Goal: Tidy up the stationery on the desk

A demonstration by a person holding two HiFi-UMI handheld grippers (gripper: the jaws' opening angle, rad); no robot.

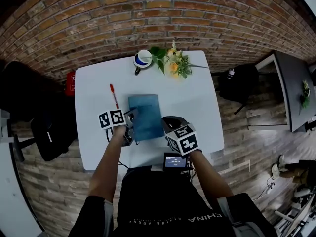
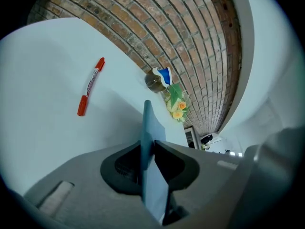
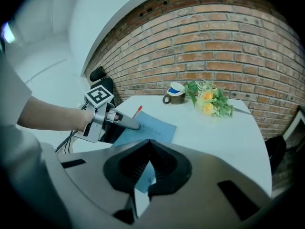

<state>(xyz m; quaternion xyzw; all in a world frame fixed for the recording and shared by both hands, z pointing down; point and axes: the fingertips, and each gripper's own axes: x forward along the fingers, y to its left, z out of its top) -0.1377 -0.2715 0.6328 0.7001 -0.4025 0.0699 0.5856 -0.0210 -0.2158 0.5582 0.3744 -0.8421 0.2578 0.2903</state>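
an office-like work room with a brick wall

a plain white bench (image 1: 197, 107) stands against a bare red brick wall (image 1: 148, 14) on a floor of grey-brown wood planks (image 1: 237, 147). desk things lie on the bench: a red pen (image 1: 114, 96), a blue notebook (image 1: 146, 116), a mug (image 1: 142, 59) and a small bunch of flowers (image 1: 173, 63) at the wall side. a black office chair (image 1: 47, 127) stands just beside the bench's left end. a second, dark table (image 1: 294, 88) with a small plant (image 1: 306, 93) stands off to the right.
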